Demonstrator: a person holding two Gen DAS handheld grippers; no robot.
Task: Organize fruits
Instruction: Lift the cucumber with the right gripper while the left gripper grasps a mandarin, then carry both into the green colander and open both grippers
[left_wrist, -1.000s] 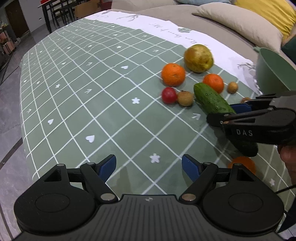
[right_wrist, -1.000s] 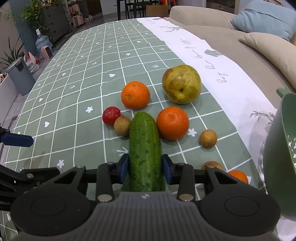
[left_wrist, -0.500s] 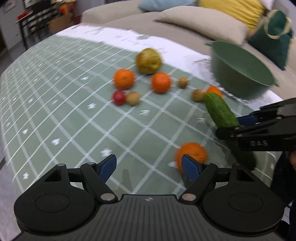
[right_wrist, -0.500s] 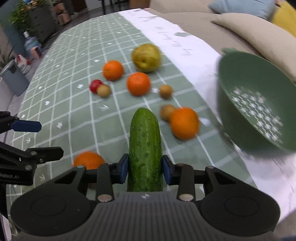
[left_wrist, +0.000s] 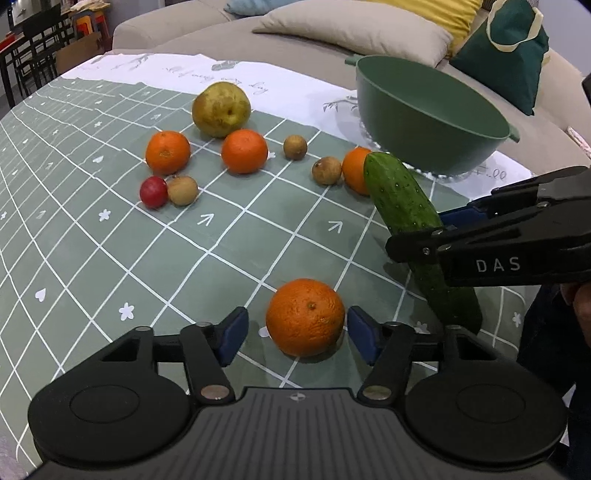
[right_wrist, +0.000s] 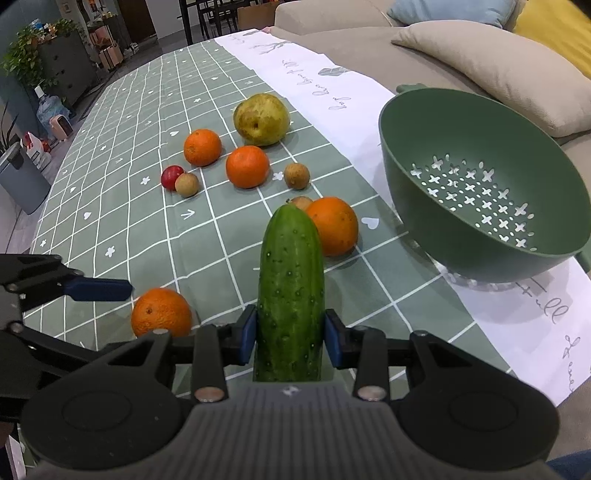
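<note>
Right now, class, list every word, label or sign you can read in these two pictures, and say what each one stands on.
"DAS": white capitals on the side of the right gripper.
Cursive writing on the white border of the tablecloth: too slanted and stretched to read.
Arrows, hearts and flowers: white signs printed in the green squares of the tablecloth, no words.
Nothing readable on the strainer bowl or the fruit.

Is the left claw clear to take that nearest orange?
Likely yes: the left claw has just been closing around the orange, nothing between; a gap remains at the left pad. The cucumber stays off to the right.
</note>
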